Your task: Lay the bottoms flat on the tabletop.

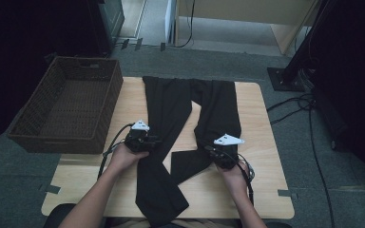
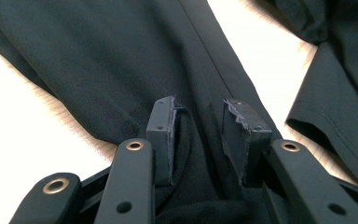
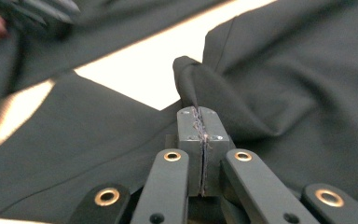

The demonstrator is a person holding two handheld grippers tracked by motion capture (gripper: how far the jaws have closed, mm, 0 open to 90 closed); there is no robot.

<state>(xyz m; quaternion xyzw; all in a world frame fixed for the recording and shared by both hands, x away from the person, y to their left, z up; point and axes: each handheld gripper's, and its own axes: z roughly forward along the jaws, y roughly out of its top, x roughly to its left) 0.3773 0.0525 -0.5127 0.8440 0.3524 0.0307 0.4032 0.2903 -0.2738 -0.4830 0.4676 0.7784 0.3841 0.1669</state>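
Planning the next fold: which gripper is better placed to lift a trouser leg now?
Right, probably. The right gripper is already shut on a pinch of the trousers; the left gripper stands apart, cloth between but not pressed.

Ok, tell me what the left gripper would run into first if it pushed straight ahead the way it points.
The left gripper would meet the black trousers first: the cloth already lies between its parted jaws and stretches on ahead, with the wooden table under it.
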